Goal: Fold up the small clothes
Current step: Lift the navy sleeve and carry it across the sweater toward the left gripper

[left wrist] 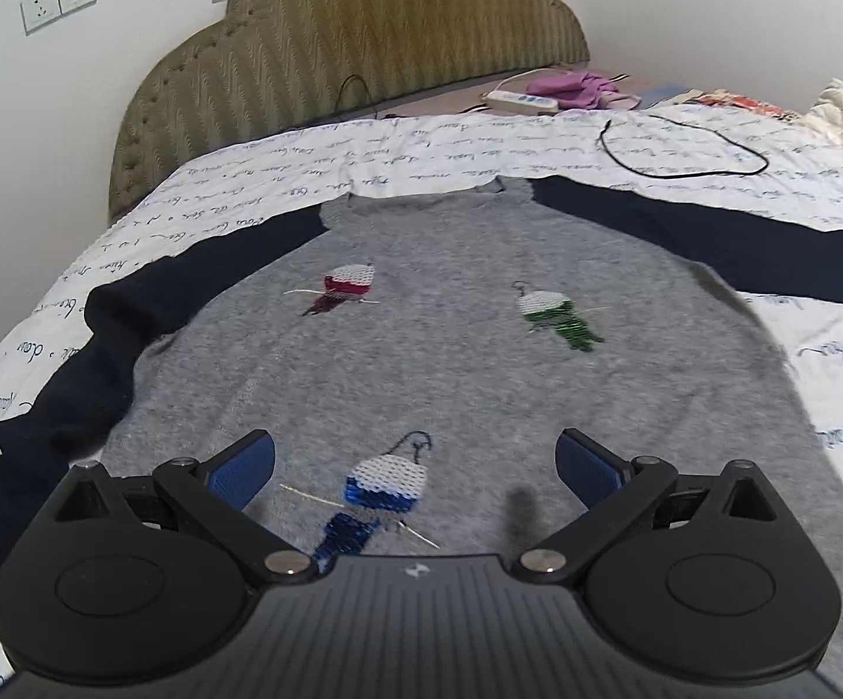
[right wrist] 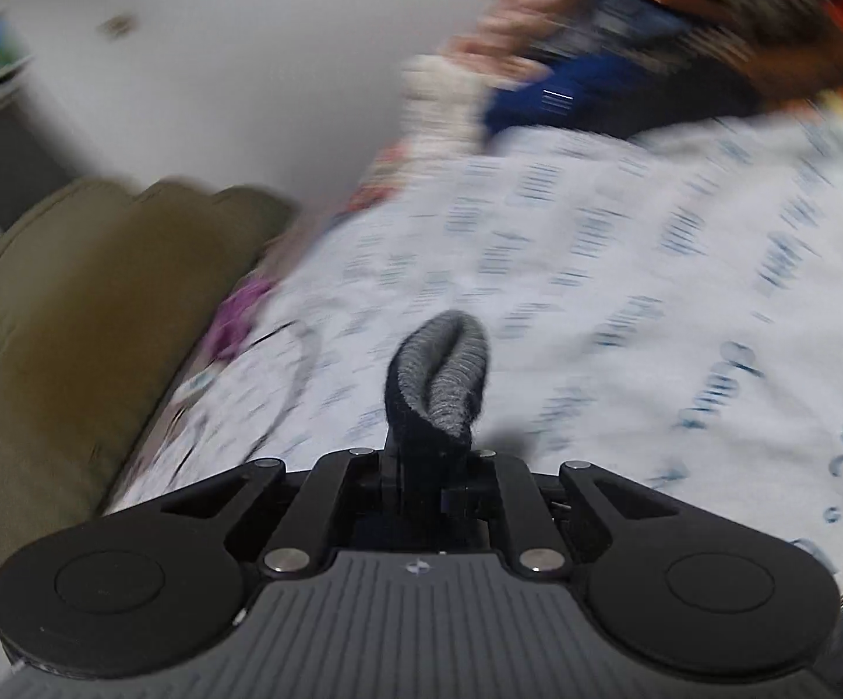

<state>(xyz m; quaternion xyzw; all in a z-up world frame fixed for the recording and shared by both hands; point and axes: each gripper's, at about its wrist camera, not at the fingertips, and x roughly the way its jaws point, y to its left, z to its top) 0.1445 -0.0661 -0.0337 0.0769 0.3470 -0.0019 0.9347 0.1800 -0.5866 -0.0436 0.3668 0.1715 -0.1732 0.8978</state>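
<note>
A grey knitted child's sweater with dark navy sleeves (left wrist: 450, 361) lies flat, front up, on a bed covered by a white sheet printed with script (left wrist: 625, 140). The left hand-held gripper (left wrist: 415, 469) hovers over its near hem, blue pads (left wrist: 243, 469) spread wide, released. The right hand-held gripper (right wrist: 427, 454) is clenched on a fold of grey and navy knit (right wrist: 444, 373); that view is blurred.
</note>
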